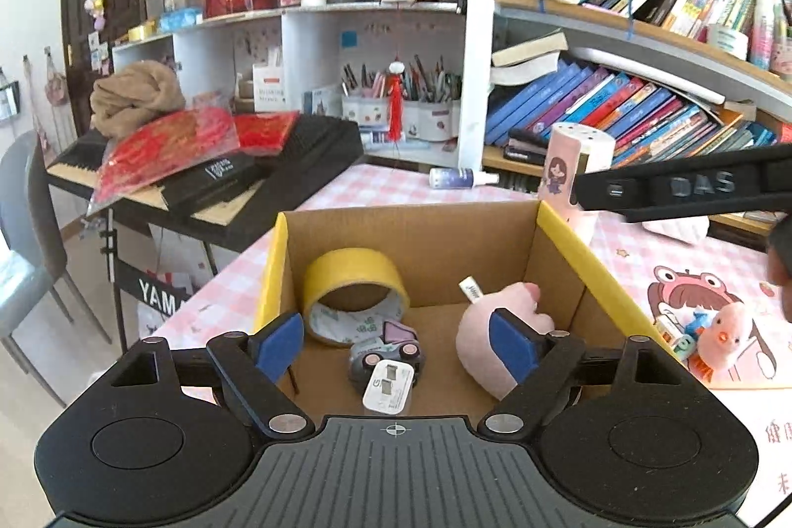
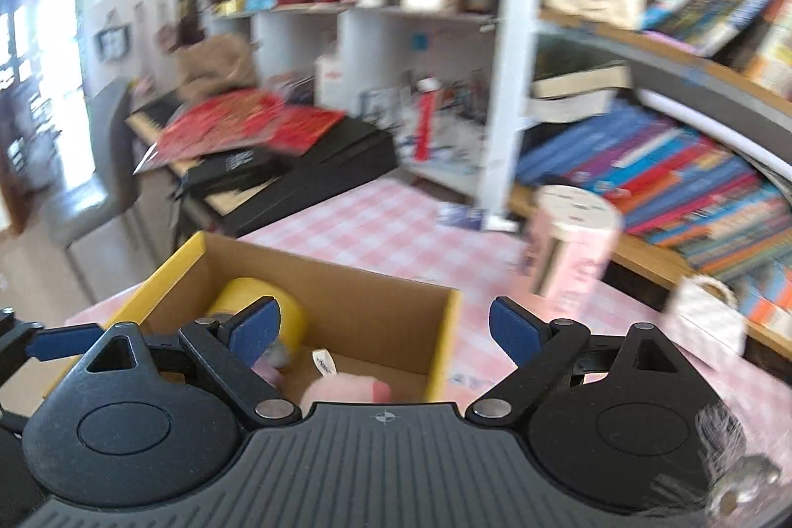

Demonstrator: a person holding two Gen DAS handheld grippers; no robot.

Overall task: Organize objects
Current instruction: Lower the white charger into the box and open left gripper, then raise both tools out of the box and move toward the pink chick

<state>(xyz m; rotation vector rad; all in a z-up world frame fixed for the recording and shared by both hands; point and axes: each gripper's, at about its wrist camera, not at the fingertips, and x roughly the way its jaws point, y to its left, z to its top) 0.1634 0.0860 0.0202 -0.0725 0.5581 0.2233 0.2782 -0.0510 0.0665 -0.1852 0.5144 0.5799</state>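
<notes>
The cardboard box point(image 1: 425, 231) with yellow-edged flaps sits open on the pink checked tabletop point(image 1: 376, 186). Inside it, a roll of yellow tape point(image 1: 354, 285) leans at the back left. A small toy car point(image 1: 386, 350) lies near the middle of the floor, and a white charger plug point(image 1: 388, 387) rests against the car's near side. A pink plush toy point(image 1: 487, 330) with a white tag fills the right side of the box.

The left hand-held gripper point(image 1: 396, 345) hangs over the near edge of the box with its blue pads spread wide; nothing is between them and they touch nothing, though the right pad stands in front of the plush in the left wrist view. The right hand-held gripper point(image 2: 383, 330) is likewise released, jaws wide and empty, over the near right corner of the box point(image 2: 346, 305); its view is blurred. From there the tape point(image 2: 262, 305) and the plush point(image 2: 346, 389) show inside the box.

Outside the box, to its right on the tabletop, lie a small pink chick toy point(image 1: 727, 330) and some little items just beside it on a frog-print mat point(image 1: 693, 285). A pink cylindrical container point(image 1: 576, 171) stands behind the box's right corner. A white bottle point(image 1: 460, 176) lies on its side further back, near the bookshelf point(image 1: 643, 117).
</notes>
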